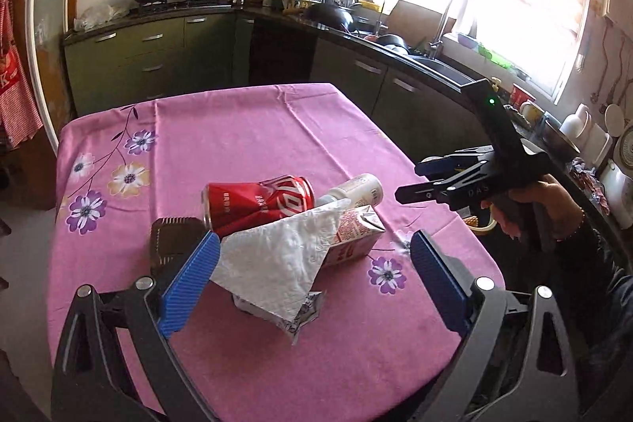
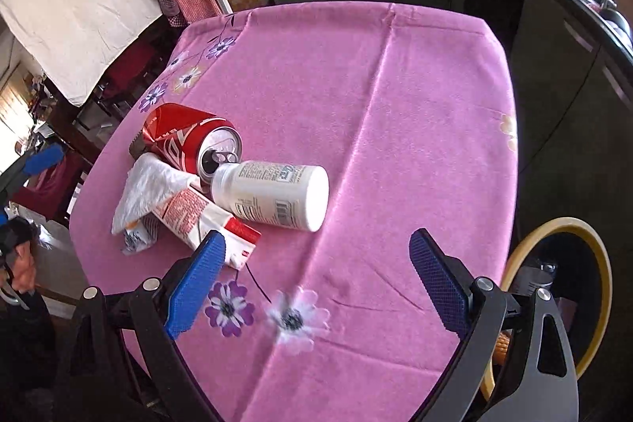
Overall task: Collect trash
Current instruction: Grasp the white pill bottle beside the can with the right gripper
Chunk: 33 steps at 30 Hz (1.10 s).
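Currently, your left claw (image 1: 314,260) stands wide apart, nothing between its pads, hovering over the white tissue (image 1: 277,256). Behind the tissue on the pink surface (image 2: 395,97) lies the crushed red can (image 2: 186,141); touching the can's mouth lies the white bottle (image 2: 273,192), the carton (image 2: 205,216) beside it. Your right claw (image 2: 316,263) gapes empty, near the carton.

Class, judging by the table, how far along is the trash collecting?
Done: nothing visibly collected. In hand: nothing; the left gripper and right gripper both stand open above the tablecloth. Left: crushed can, white bottle, carton and napkin.
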### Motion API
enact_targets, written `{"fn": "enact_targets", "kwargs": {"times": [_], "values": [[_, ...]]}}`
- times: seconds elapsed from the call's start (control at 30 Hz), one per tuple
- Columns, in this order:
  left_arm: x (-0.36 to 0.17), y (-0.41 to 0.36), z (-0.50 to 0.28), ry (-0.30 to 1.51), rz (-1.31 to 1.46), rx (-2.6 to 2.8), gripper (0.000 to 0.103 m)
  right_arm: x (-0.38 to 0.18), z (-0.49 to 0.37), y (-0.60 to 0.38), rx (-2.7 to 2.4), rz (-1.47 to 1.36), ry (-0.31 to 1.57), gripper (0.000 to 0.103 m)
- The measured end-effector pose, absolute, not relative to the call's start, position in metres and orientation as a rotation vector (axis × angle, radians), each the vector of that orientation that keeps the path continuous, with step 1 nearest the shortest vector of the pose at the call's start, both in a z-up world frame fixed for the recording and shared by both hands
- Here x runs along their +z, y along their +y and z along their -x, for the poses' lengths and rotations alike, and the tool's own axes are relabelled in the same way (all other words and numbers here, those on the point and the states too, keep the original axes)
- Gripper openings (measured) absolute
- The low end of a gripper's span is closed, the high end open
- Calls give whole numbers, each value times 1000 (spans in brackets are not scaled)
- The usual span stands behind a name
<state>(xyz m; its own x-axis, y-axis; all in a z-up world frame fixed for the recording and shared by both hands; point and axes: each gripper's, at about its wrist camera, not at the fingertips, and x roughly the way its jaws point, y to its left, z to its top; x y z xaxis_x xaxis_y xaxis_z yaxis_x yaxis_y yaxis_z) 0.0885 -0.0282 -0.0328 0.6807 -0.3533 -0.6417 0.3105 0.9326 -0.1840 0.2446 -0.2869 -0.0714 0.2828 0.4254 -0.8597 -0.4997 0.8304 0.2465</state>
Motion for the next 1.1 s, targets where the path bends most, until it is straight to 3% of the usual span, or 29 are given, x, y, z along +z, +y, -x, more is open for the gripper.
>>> {"fn": "enact_targets", "kwargs": {"times": [0.63,1.1], "values": [[-48,-1,-84,741,108,-370,92,-95,-284,-231,571,77,1317,93],[-50,4,-80,750,119,-376,92,-101,-286,-195,485,185,1344,93]]}}
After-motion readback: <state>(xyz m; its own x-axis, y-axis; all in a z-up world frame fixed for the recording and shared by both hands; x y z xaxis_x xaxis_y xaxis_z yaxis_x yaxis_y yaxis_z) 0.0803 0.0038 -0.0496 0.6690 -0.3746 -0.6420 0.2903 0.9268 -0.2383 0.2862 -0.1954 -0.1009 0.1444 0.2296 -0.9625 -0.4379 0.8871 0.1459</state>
